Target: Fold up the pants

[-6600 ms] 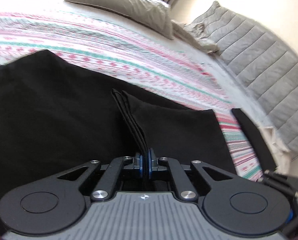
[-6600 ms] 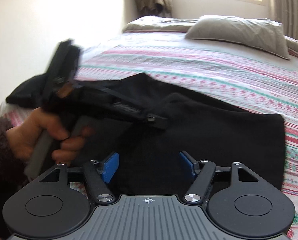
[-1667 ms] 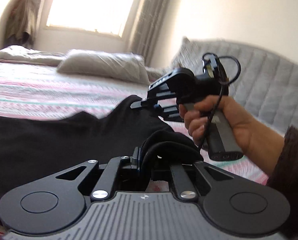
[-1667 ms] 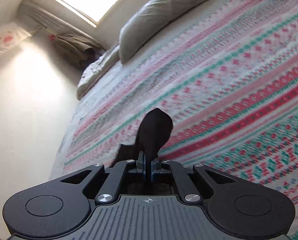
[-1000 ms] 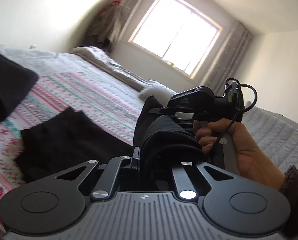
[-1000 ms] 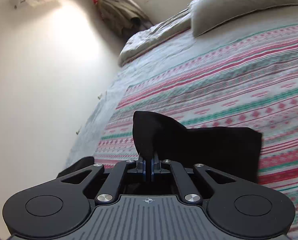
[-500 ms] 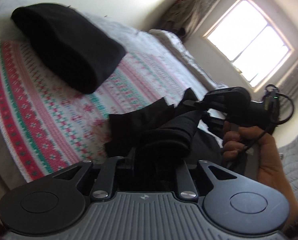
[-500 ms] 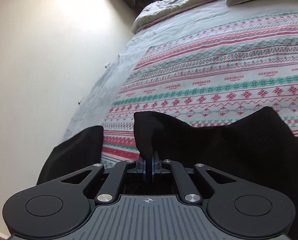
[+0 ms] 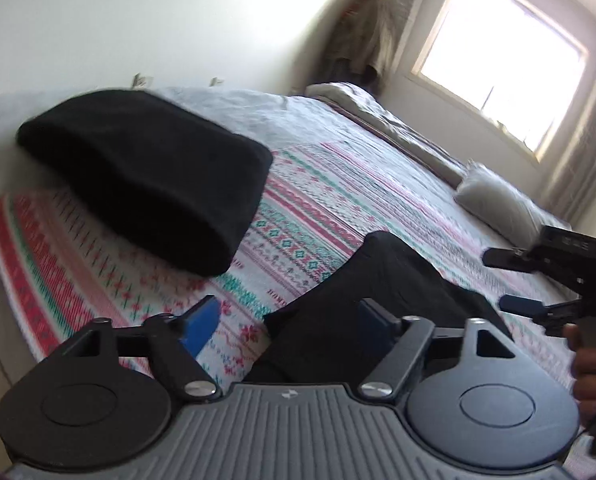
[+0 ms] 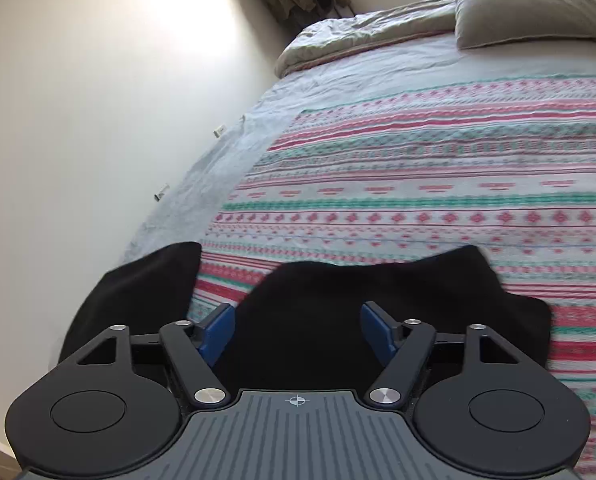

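The black pants (image 9: 382, 292) lie in a folded bundle on the patterned bedspread (image 9: 318, 208). My left gripper (image 9: 287, 320) hovers just over their near edge, its jaws opening wide; the blue pads press on nothing, and the right-hand one stands over the cloth. In the right wrist view the pants (image 10: 378, 288) spread under my right gripper (image 10: 298, 332), whose jaws are opening too, the cloth lying loose below and between the pads. The right gripper (image 9: 506, 280) also shows at the right of the left wrist view, held by a hand (image 9: 590, 364).
A second folded black garment (image 9: 149, 176) rests near the bed's corner, also seen as a garment (image 10: 137, 292) left of the pants. A white wall (image 10: 77, 140) runs close along the bed's left side. Pillows (image 10: 538, 4) and a window (image 9: 502, 52) lie at the far end.
Both grippers were shut on the pants' cloth and have let go; their jaws now stand wide and the pants have settled on the bedspread. Both hands moved towards the bed's corner.
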`<action>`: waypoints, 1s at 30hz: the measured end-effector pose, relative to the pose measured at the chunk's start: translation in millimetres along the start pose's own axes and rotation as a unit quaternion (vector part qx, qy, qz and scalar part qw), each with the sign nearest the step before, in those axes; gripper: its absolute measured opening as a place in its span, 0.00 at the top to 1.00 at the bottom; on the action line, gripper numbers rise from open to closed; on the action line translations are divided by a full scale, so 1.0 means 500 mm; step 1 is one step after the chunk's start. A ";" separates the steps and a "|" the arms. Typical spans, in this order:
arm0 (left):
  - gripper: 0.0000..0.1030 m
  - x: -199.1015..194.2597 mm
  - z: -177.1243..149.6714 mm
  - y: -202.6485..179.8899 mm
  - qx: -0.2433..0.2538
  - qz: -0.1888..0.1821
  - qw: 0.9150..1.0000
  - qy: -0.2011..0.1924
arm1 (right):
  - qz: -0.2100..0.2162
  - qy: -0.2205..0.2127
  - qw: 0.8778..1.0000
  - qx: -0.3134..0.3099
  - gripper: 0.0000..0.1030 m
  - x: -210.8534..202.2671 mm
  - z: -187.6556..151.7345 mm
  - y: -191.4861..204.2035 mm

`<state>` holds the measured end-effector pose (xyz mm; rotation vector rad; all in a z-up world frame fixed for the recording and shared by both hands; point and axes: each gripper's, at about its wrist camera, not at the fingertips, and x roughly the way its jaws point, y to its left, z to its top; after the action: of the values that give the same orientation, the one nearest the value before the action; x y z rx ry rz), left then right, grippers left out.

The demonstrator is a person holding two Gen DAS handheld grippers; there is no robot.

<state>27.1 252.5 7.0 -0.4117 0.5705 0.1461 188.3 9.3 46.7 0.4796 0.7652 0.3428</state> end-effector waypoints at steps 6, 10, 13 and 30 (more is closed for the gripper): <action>0.00 0.063 0.013 -0.045 0.125 -0.004 0.992 0.016 | -0.023 0.011 1.000 0.003 0.23 -0.086 -0.062 -0.081; 0.00 0.107 0.021 -0.066 0.166 -0.014 0.985 0.047 | -0.028 0.023 0.999 0.010 0.16 -0.121 -0.108 -0.122; 0.00 0.136 0.025 -0.080 0.189 -0.019 0.980 0.064 | -0.036 0.030 0.999 0.008 0.16 -0.139 -0.141 -0.142; 0.00 0.298 0.055 -0.068 0.165 -0.152 0.951 0.212 | -0.037 0.032 0.998 -0.032 0.06 -0.111 -0.202 -0.164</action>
<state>173.2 236.2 -42.8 -0.1981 0.9293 -0.3403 87.4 -56.1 -28.0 0.3807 0.8304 0.3132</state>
